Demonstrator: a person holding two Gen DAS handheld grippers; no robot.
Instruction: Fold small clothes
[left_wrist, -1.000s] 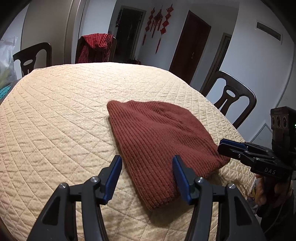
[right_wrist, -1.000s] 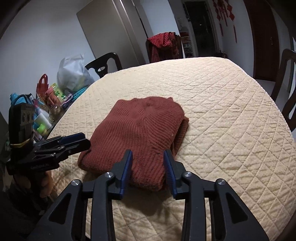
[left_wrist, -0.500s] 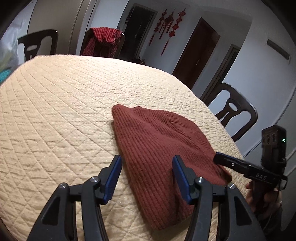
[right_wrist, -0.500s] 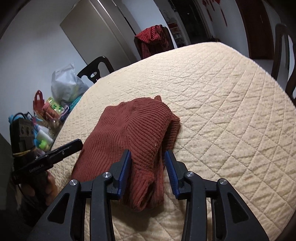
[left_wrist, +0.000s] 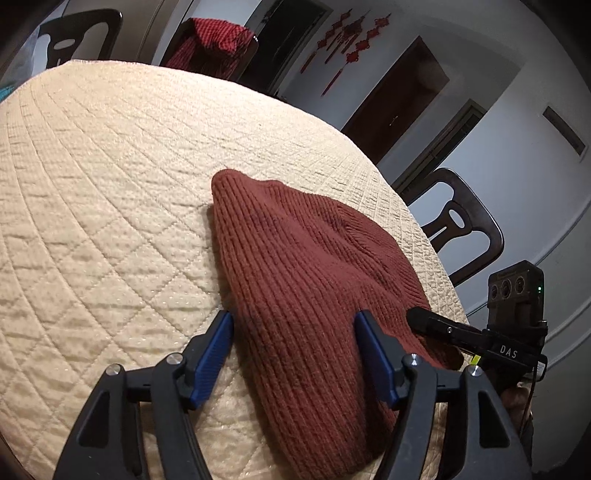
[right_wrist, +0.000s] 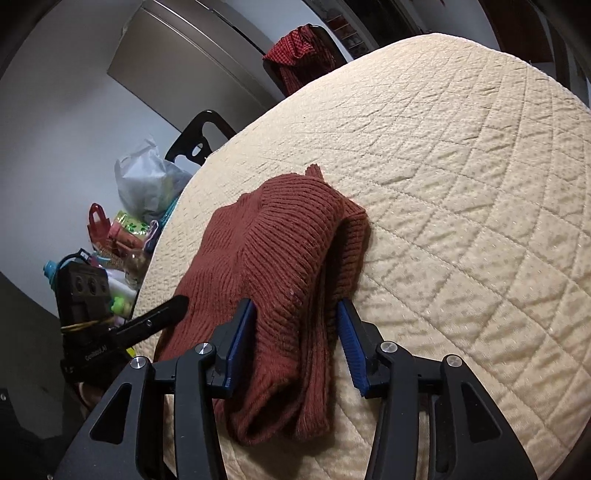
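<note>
A folded rust-red ribbed knit garment (left_wrist: 310, 280) lies near the front edge of a round table with a cream quilted cover (left_wrist: 103, 192). My left gripper (left_wrist: 293, 323) is open, its blue pads on either side of the garment's near end. My right gripper (right_wrist: 295, 314) is open too, straddling the garment's (right_wrist: 280, 258) layered edge at its right end. In the left wrist view the right gripper (left_wrist: 436, 325) shows side-on at the garment's right edge. In the right wrist view the left gripper (right_wrist: 162, 314) shows side-on at the left edge.
Dark chairs stand around the table: one on the right (left_wrist: 454, 225), one with a red checked cloth (left_wrist: 214, 44) at the far side. A plastic bag (right_wrist: 144, 181) and small bottles and packets (right_wrist: 118, 236) sit on a surface left of the table.
Both grippers have moved forward and down onto the garment, so each now has fabric between its open jaws. The garment's right end has bunched up a little.
</note>
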